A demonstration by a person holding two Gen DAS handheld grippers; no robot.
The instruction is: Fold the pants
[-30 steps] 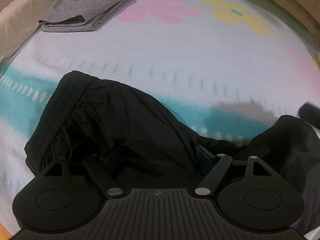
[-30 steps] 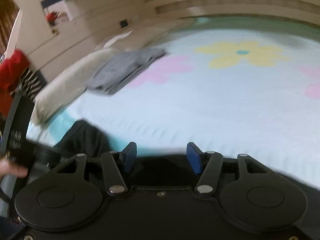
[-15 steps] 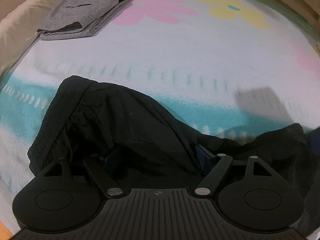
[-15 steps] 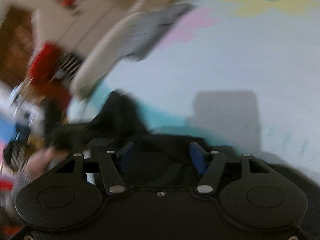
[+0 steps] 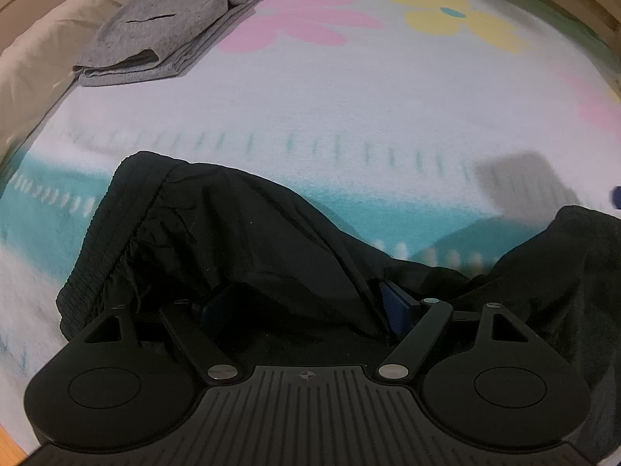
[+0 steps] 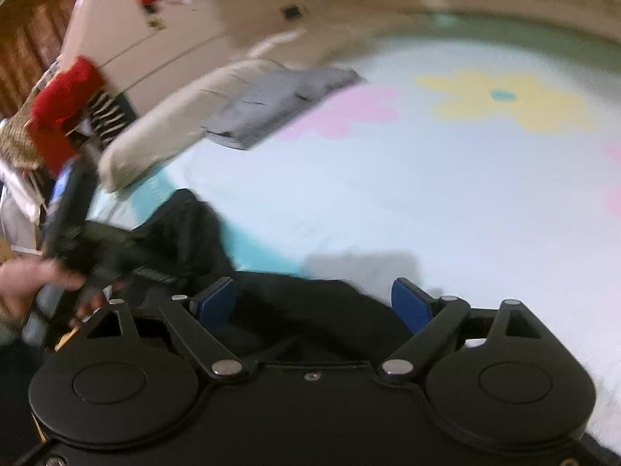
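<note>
Left gripper first: its jaws are spread wide, the blue pads half buried in the black pants, cloth bunched between and over them but nothing pinched. The pants lie crumpled on the bed, right at the jaws. The gathered elastic waistband sits ahead and left of the left jaws, and the fabric runs from there across to the right past the right-hand finger, so the long axis goes side to side across the jaws, waist end to the left. A second heap of black cloth rises to the far right.

Over to the right gripper: jaws spread wide too, blue pads well apart, with black pants lying between and under them, not clamped. This view is blurred. Off to the left of these jaws, a hand grips the other black tool.

Further out, well ahead and left of the left jaws, grey pants lie folded flat on the bedspread, touching a cream pillow. Pink and yellow flower prints sit beyond, and a teal band runs just ahead of the black pants.
</note>
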